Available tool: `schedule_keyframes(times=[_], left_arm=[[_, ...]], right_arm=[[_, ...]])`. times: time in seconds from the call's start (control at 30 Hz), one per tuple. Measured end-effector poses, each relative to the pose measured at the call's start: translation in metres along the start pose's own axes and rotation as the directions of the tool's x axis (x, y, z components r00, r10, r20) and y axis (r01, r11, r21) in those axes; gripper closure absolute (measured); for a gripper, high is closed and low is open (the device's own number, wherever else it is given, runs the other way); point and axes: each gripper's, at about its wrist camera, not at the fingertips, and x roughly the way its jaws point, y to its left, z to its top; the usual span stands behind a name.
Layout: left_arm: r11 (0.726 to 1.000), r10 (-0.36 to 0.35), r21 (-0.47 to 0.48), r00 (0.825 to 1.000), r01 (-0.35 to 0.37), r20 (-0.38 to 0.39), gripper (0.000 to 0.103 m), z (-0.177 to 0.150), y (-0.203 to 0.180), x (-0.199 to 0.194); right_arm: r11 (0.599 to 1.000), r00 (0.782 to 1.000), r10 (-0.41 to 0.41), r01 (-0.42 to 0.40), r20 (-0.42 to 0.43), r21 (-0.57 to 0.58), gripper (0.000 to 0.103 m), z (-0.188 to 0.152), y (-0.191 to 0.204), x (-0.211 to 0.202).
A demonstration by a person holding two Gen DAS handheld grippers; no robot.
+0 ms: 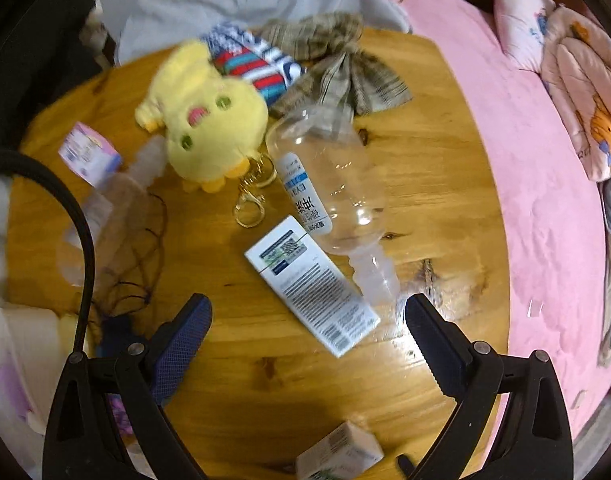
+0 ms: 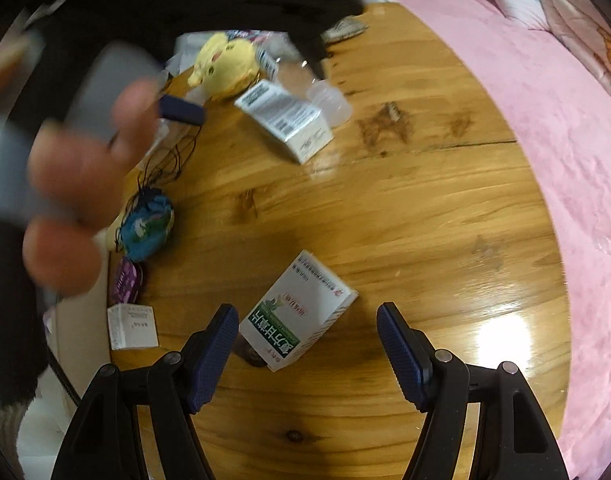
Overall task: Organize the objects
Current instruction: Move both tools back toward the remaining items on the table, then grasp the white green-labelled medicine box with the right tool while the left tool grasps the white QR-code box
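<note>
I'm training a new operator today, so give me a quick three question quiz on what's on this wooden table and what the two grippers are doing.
1. True or false: the left gripper is shut on the clear plastic bottle.
2. Which item lies nearest the right gripper? A. the yellow plush toy B. the green and white box C. the plaid cloth
3. Fill in: a gold ____ hangs off the plush toy.

Key:
1. False: both grippers are open and hold nothing.
2. B: the box lies on the wooden table just ahead of the open fingers.
3. Keyring clasp.
</note>
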Motion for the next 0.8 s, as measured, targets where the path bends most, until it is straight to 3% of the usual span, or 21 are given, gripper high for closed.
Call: schedule_keyframes(times=[0.3,0.43,0.5,0.57,0.6,0.67,0.8], left_arm=[[0.992,-0.062,-0.111,0.995,0.054,-0.073,0.006,0.002,0.013,0.031],[0.981,-0.102,-0.171,0.992,0.088,-0.077,0.008,-0.001,0.024,0.034],[0.980,-0.114,-0.171,0.990,0.098,-0.085,0.012,-0.004,0.025,0.035],[0.983,-0.115,-0.156,0.988,0.099,-0.100,0.029,-0.007,0.025,0.036],[0.986,-0.105,-0.144,0.988,0.088,-0.113,0.031,-0.010,0.024,0.036],[0.991,-0.081,-0.118,0.990,0.067,-0.112,0.032,-0.016,0.024,0.034],[0.990,-0.098,-0.108,0.988,0.085,-0.119,0.032,-0.032,0.033,0.031]], right_arm=[[0.999,1.000,0.029,-0.029,-0.003,0.044,0.030,0.000,-0.006,0.013],[0.998,0.999,0.041,-0.040,-0.014,0.055,0.035,0.003,-0.008,0.017],[0.998,0.999,0.041,-0.040,-0.016,0.041,0.043,0.004,-0.006,0.017],[0.999,0.999,0.040,-0.039,-0.022,0.026,0.050,0.004,-0.004,0.017],[0.999,0.999,0.040,-0.040,-0.025,0.020,0.051,0.004,-0.004,0.016],[0.999,0.999,0.038,-0.038,-0.024,0.017,0.053,0.003,-0.005,0.014],[1.000,1.000,0.015,-0.015,-0.017,-0.007,0.057,0.002,-0.003,0.009]])
